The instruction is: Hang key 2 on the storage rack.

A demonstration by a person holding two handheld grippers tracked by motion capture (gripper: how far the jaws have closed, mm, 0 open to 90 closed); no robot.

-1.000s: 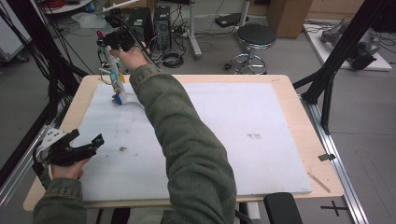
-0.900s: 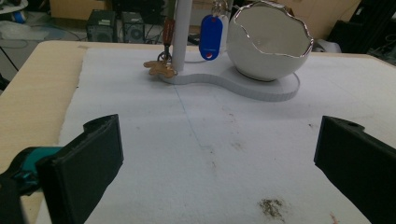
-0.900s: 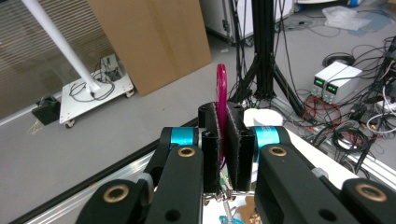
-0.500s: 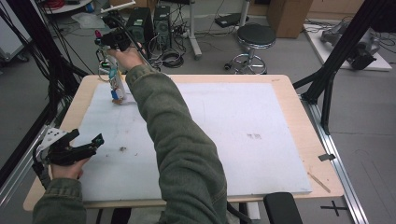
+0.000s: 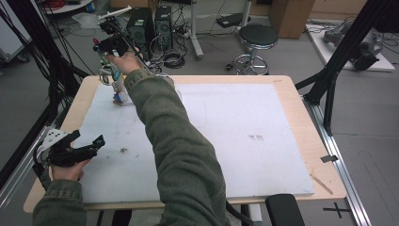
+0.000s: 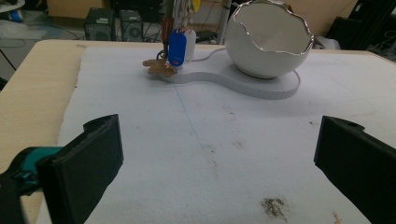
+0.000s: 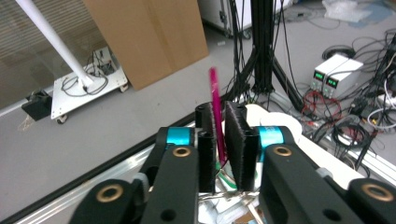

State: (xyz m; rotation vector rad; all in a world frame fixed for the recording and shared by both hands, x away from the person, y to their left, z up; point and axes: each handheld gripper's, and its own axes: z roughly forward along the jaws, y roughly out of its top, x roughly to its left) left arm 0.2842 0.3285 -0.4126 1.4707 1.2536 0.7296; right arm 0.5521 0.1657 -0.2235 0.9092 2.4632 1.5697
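Note:
A key bunch [image 5: 117, 92] with a blue tag [image 6: 176, 46] and brown keys hangs from a pink strap [image 7: 215, 88] at the far left of the table. Its lower end rests on a white base [image 6: 261, 84] that bears a cracked-egg white bowl [image 6: 268, 42]. My right gripper [image 5: 113, 44] is above the bunch, shut on the strap. Its jaws [image 7: 220, 112] have just been easing open a little, with the strap still between the pads. My left gripper [image 5: 88, 138] rests near the front left edge, jaws wide open [image 6: 219, 158] and nothing between them.
A white foam mat [image 5: 244, 141] covers most of the wooden table [image 5: 310, 122]. A dark speck of crumbs [image 5: 124, 150] lies in front of the left gripper. Behind the table are a stool [image 5: 256, 35], computer towers [image 5: 146, 23] and cables. Black frame posts [image 5: 329, 84] stand at the right.
My right hand has sunk slightly and shifted a little left with the key bunch. The left hand and its gripper have stayed where they were.

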